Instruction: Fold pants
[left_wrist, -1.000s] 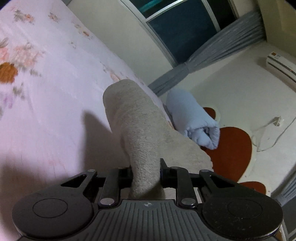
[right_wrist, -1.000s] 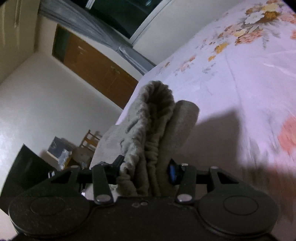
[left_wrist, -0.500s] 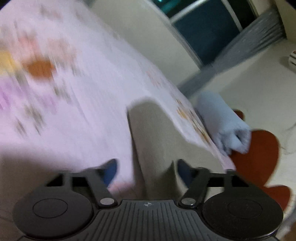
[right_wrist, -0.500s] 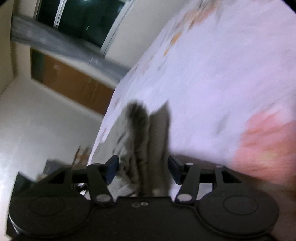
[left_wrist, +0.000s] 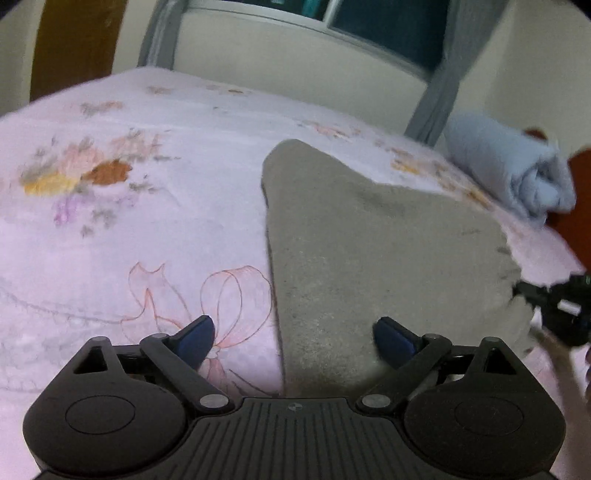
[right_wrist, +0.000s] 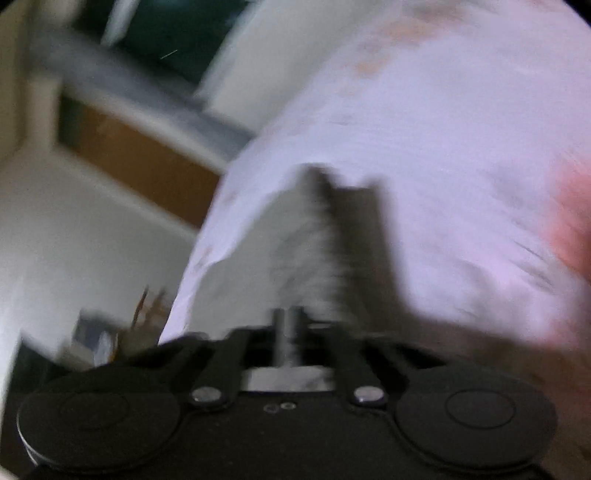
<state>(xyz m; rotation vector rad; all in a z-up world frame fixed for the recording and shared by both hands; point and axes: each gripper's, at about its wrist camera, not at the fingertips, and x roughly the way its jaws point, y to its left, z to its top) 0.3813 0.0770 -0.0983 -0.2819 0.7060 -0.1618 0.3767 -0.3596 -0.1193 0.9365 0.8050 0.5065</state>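
Lying flat on pink floral bedsheet (left_wrist: 147, 229), fuzzy grey pants (left_wrist: 351, 240); L tongs (left_wrist: 293, 332) just spread, R tongs (right_wrist: 290, 321) together.

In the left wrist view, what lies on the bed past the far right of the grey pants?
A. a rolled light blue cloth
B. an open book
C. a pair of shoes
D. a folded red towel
A: a rolled light blue cloth lies at the bed's right edge, beyond the grey pants.

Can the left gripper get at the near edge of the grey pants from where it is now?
Probably yes. The left gripper has just been opening and stands open, with the pants lying flat on the bedsheet directly ahead, one edge already running between its fingers. Nothing lies in the way.
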